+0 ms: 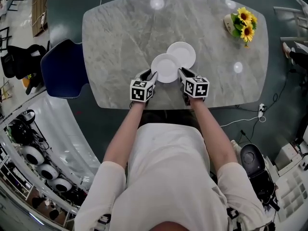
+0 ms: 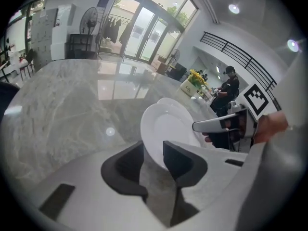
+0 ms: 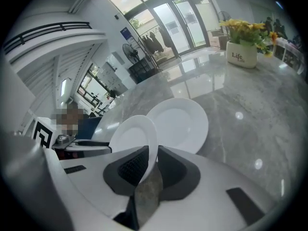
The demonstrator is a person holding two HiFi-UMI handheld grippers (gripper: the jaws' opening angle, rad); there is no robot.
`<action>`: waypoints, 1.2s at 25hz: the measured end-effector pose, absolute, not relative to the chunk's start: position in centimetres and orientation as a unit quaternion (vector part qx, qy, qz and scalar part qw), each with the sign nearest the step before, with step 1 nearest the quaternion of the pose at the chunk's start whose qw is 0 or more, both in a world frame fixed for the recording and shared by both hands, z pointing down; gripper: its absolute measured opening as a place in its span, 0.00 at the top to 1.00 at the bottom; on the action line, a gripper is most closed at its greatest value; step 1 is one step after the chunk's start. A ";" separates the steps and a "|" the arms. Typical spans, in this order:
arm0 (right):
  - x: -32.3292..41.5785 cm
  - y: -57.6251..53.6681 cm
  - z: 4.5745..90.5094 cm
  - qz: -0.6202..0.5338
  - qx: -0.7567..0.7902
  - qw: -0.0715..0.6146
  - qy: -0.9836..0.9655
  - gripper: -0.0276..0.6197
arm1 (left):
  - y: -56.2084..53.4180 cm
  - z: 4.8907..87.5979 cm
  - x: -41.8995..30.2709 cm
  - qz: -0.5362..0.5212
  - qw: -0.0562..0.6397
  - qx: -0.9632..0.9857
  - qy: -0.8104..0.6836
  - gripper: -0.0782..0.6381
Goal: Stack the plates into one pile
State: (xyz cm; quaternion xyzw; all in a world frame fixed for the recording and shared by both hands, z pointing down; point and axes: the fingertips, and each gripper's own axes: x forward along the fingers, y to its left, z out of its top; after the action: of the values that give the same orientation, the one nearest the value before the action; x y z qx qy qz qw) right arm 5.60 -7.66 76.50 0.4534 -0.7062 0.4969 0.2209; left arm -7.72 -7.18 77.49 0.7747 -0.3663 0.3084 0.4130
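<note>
**Both grippers pinched one white plate**

Head view: a plain, round, glossy plate (image 1: 165,68) overlapped the near-left edge of the second plate (image 1: 183,54). The left gripper (image 1: 153,74) and right gripper (image 1: 182,73) were at its opposite rims.

Left gripper view: the jaws clamped the tilted rim, and the plate hid most of the second plate.

Right gripper view: the jaws nipped the rim edge-on. The second plate lay flat and in full view, with flowers (image 3: 243,30) beyond it.

A pale grey marbled surface (image 1: 120,32) with rounded corners carries one white plate (image 1: 186,51) lying flat near its middle and, well apart toward its far right corner, a pot of sunflowers (image 1: 231,25)
</note>
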 end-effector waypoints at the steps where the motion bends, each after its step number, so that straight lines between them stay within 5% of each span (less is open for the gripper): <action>1: 6.0 -7.8 76.5 0.497 0.457 0.220 -0.704 0.84 | -7.4 77.5 -7.3 0.309 0.412 0.777 -0.363 0.71; 20: 12.2 -10.7 77.5 0.463 0.499 0.242 -0.691 0.83 | -11.6 78.3 -0.9 0.320 0.395 0.802 -0.315 0.70; 30: 12.6 -11.8 77.0 0.423 0.504 0.259 -0.708 0.74 | -12.0 77.9 1.2 0.324 0.373 0.823 -0.282 0.55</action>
State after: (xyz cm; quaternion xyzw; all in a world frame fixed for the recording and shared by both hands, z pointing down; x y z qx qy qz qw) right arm 12.60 -11.77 76.96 0.5036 -0.7075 0.4227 0.2592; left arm 1.20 -12.02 77.87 0.8226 -0.2816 0.3237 0.3731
